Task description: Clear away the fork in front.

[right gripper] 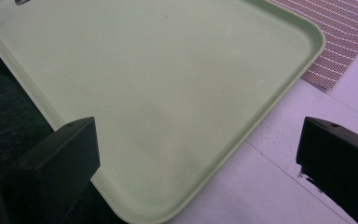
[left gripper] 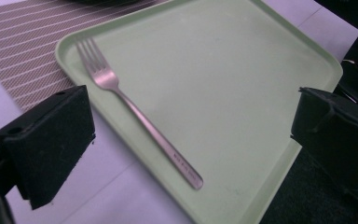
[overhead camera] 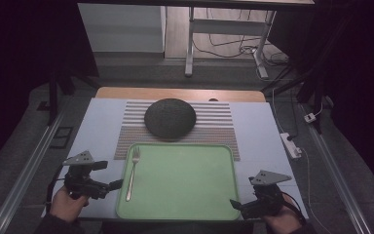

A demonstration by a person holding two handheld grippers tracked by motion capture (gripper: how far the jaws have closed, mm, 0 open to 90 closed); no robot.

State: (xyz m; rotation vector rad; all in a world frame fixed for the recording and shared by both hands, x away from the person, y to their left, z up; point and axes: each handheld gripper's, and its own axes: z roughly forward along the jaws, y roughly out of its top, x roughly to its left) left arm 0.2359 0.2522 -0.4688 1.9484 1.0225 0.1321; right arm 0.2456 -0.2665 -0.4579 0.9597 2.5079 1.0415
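Observation:
A pale green tray (overhead camera: 185, 180) lies at the near middle of the table. A metal fork (overhead camera: 133, 173) rests along its left side, tines pointing away. Behind the tray a dark round dome-shaped object (overhead camera: 170, 118) sits on a striped placemat (overhead camera: 214, 124). My left gripper (overhead camera: 111, 174) is held open just left of the tray, empty. Its own view shows the fork (left gripper: 140, 116) on the tray (left gripper: 233, 60) between the wide-apart jaws. My right gripper (overhead camera: 241, 192) is open at the tray's near right corner, with bare tray (right gripper: 158, 84) between its jaws.
The table's white top (overhead camera: 258, 131) shows on both sides of the tray. A white power strip (overhead camera: 290, 145) lies off the table's right edge. Desk legs and cables (overhead camera: 224, 44) stand on the floor beyond the far edge.

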